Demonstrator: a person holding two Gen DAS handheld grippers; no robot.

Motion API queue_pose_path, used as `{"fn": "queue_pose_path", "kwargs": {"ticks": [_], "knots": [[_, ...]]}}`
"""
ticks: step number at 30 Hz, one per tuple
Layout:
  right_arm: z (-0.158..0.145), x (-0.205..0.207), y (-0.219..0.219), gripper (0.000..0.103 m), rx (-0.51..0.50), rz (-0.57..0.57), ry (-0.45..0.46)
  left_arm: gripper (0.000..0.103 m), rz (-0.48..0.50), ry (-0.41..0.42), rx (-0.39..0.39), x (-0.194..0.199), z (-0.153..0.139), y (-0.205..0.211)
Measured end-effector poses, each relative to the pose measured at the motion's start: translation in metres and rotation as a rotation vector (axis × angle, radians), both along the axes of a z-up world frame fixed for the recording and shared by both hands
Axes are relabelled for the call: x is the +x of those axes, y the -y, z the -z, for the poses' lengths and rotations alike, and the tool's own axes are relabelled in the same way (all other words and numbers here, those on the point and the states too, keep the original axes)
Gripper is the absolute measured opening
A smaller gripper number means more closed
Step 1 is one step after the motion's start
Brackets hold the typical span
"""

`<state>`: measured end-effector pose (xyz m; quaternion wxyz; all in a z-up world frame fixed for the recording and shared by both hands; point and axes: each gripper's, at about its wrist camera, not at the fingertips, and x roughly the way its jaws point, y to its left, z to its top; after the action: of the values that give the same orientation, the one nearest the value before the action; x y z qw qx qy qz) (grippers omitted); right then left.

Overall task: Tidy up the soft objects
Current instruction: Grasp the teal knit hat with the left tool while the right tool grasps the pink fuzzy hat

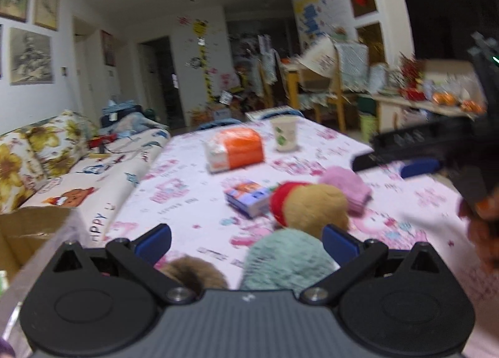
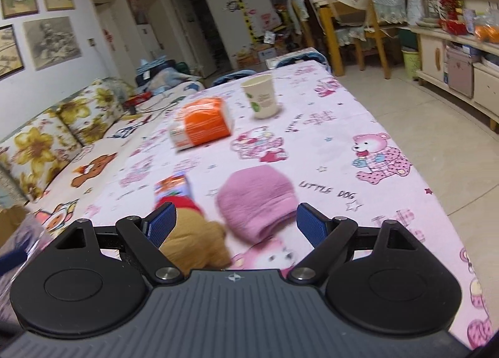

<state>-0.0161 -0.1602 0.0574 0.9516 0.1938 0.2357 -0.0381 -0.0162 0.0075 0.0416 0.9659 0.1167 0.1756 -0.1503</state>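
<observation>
Both tools gape: left tool [image 1: 246, 244] over teal plush [image 1: 287, 264], right tool [image 2: 238, 222] near pink cloth [image 2: 257, 203].

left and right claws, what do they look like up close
Both match. The left claw and right claw each have a dark grey ribbed body with a small pale logo, two round black discs at the sides, black link arms on silver pivot screws, and textured blue finger pads. No cables show. The hand holding the right one is bare, with orange-painted nails.

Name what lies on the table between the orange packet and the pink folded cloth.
Nothing: in the right wrist view, only bare printed tablecloth separates the orange packet from the pink folded cloth.
</observation>
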Motion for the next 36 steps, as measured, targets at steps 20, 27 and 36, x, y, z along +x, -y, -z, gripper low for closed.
{"fn": "queue_pose_path", "kwargs": {"ticks": [20,27,36], "knots": [[0.024,0.053,0.010,0.103,-0.003,-0.012,-0.091,0.102,0.033,-0.189,-0.027,0.033,0.032,0.026],[0.026,0.054,0.008,0.103,-0.018,-0.027,-0.093,0.099,0.019,-0.189,-0.038,0.037,0.032,0.028],[0.024,0.054,0.010,0.092,-0.013,-0.049,-0.073,0.076,0.016,-0.197,-0.041,0.043,0.032,0.030]]}}
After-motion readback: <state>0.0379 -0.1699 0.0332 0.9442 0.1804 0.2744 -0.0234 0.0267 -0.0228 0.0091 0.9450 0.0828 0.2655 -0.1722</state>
